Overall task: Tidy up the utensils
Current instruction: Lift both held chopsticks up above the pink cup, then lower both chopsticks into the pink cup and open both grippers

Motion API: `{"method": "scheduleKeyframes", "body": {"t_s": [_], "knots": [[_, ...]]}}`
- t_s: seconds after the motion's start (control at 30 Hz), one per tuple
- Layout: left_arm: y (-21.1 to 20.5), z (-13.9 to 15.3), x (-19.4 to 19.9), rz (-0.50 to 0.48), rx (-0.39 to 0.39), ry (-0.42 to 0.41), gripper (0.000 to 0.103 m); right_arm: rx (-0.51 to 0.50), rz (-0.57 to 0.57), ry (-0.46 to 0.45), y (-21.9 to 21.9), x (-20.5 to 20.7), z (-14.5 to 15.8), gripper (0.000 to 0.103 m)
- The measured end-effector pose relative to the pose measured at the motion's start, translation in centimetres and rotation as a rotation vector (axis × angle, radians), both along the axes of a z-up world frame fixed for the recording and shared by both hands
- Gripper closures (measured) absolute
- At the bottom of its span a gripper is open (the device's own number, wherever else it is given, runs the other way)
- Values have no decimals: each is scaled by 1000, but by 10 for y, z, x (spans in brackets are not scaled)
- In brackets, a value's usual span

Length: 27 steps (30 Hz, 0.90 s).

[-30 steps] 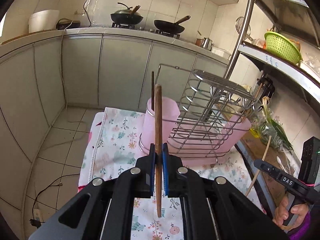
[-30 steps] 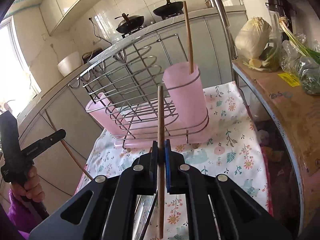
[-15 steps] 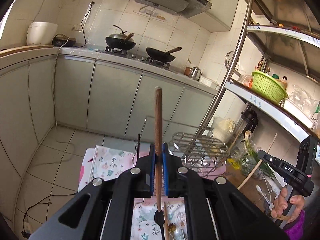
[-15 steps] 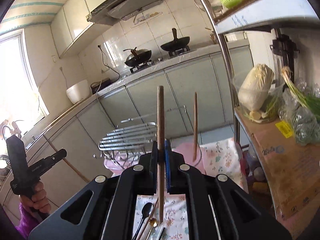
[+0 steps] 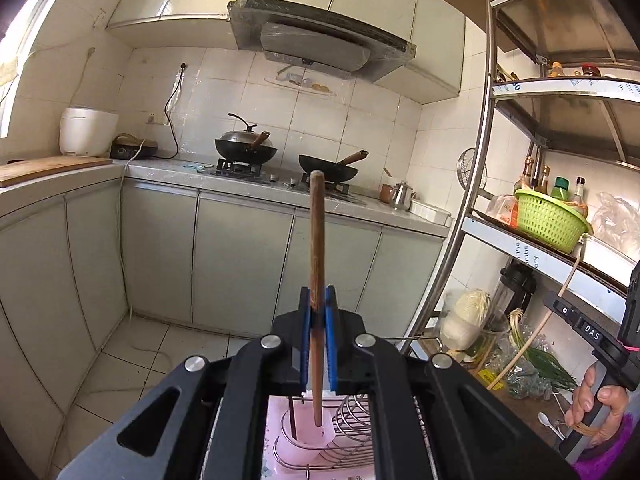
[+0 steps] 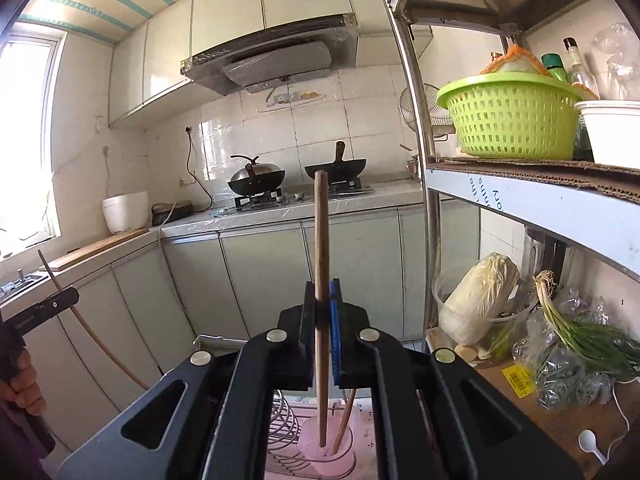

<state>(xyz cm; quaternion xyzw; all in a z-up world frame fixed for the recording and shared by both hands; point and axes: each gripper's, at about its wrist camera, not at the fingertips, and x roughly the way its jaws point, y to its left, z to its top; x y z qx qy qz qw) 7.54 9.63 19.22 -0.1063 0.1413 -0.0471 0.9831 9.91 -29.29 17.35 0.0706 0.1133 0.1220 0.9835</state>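
My left gripper (image 5: 317, 300) is shut on a brown wooden chopstick (image 5: 317, 240) held upright; its lower tip hangs over the pink cup (image 5: 306, 438) in the wire rack (image 5: 352, 436), where a dark stick (image 5: 293, 420) stands. My right gripper (image 6: 322, 296) is shut on another wooden chopstick (image 6: 321, 240), its lower tip over the same pink cup (image 6: 326, 446), which holds a leaning stick (image 6: 346, 420). Each gripper shows in the other's view, the right gripper (image 5: 576, 320) at the right edge and the left gripper (image 6: 44, 308) at the left edge.
A steel shelf post (image 5: 468, 216) and shelves with a green basket (image 5: 550, 220) stand on the right. Cabbage (image 6: 480, 292), greens (image 6: 580, 340) and a white spoon (image 6: 590, 442) lie on the lower shelf. Counter with two woks (image 5: 246, 150) lies behind.
Both grippers have risen and tilted up, so the rack and cup dropped to the bottom of both views. Each chopstick's tip now hangs over the pink cup.
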Motion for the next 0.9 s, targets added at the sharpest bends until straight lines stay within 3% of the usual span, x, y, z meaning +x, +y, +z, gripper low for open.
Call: {"method": "scheduleKeyframes", "body": {"t_s": [0.2,0.47,0.67,0.9], "knots": [[-5,-33,28,12,27,82,97,9,-7,80,1,30,-30,96],[-7,-89,60,-2,20,250,97,23,12,244,4,55,-77,96],[-11,-118,79,12,29,321,97,29,17,343,7,68,-105,96],[-11,-136,92,16,12,370,97,49,29,372,9,76,-114,96]]}}
